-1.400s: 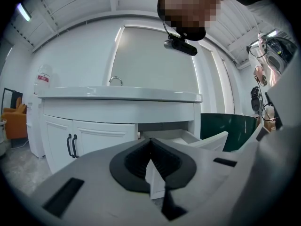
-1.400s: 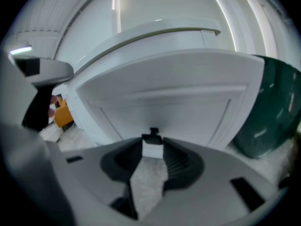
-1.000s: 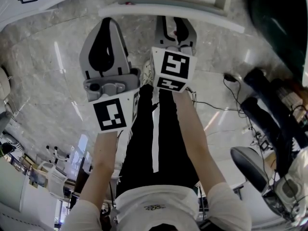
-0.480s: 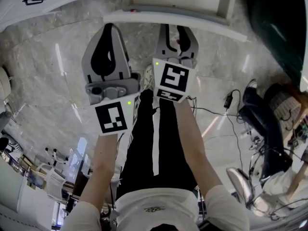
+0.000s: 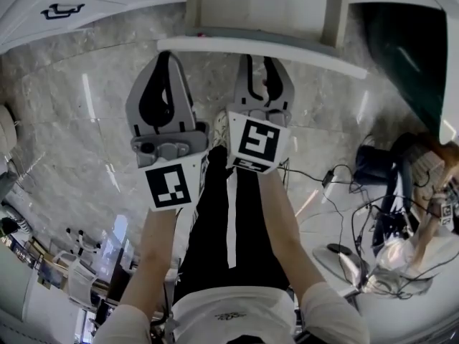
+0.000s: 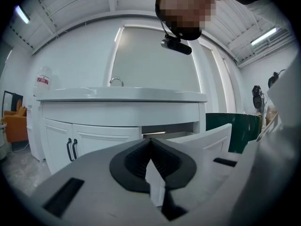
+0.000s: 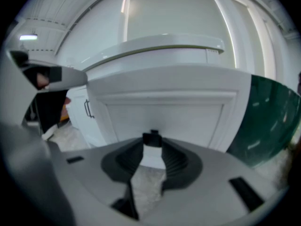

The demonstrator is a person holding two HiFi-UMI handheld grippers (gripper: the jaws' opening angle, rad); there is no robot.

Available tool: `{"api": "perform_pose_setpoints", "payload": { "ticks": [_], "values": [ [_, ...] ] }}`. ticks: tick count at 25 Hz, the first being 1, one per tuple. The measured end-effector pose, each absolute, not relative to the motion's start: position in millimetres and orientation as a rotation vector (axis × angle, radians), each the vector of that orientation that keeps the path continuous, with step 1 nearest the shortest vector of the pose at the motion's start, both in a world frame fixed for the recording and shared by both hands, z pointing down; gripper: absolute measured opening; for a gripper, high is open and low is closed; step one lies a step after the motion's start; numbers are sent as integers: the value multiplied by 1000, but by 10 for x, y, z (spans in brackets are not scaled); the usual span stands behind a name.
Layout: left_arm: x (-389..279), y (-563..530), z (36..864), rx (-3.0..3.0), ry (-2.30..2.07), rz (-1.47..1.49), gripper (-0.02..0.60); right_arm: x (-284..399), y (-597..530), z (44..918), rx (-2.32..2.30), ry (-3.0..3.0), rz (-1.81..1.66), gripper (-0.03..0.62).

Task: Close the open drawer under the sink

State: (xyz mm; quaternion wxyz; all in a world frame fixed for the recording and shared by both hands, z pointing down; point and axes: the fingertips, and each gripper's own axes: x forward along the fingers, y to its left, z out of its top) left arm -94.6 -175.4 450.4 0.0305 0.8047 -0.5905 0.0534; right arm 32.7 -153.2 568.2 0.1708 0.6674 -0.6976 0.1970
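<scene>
Standing at the far left of the left gripper view, a white bottle [image 6: 42, 81] with a red label sits on the sink counter [image 6: 122, 95], and a pair of dark door handles [image 6: 71, 149] shows on the cabinet below. A curved faucet [image 6: 116, 81] rises behind the counter's edge. The left gripper [image 6: 150, 141] hangs in front of the cabinet with its jaws together at the tips and nothing between them. To its right, the open drawer [image 5: 262, 49] juts out from under the sink, its white front facing the person. The right gripper [image 7: 152, 143] points at that front panel, jaws apart. A small dark piece [image 7: 151, 136] shows in the gap at the tips, and I cannot tell whether the pads touch it. Further right stands a dark green panel [image 7: 268, 121]. In the head view, loose black cables [image 5: 337, 192] lie on the marble floor [image 5: 72, 135] at the right.
</scene>
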Motion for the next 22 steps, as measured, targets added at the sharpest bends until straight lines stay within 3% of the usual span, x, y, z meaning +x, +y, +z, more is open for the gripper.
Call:
{"api": "perform_pose_setpoints", "payload": {
  "ticks": [22],
  "values": [
    [-1076, -1803, 4536, 2460, -1892, 189, 20, 397, -1830, 5603, 1921, -1967, 536, 143]
  ]
}}
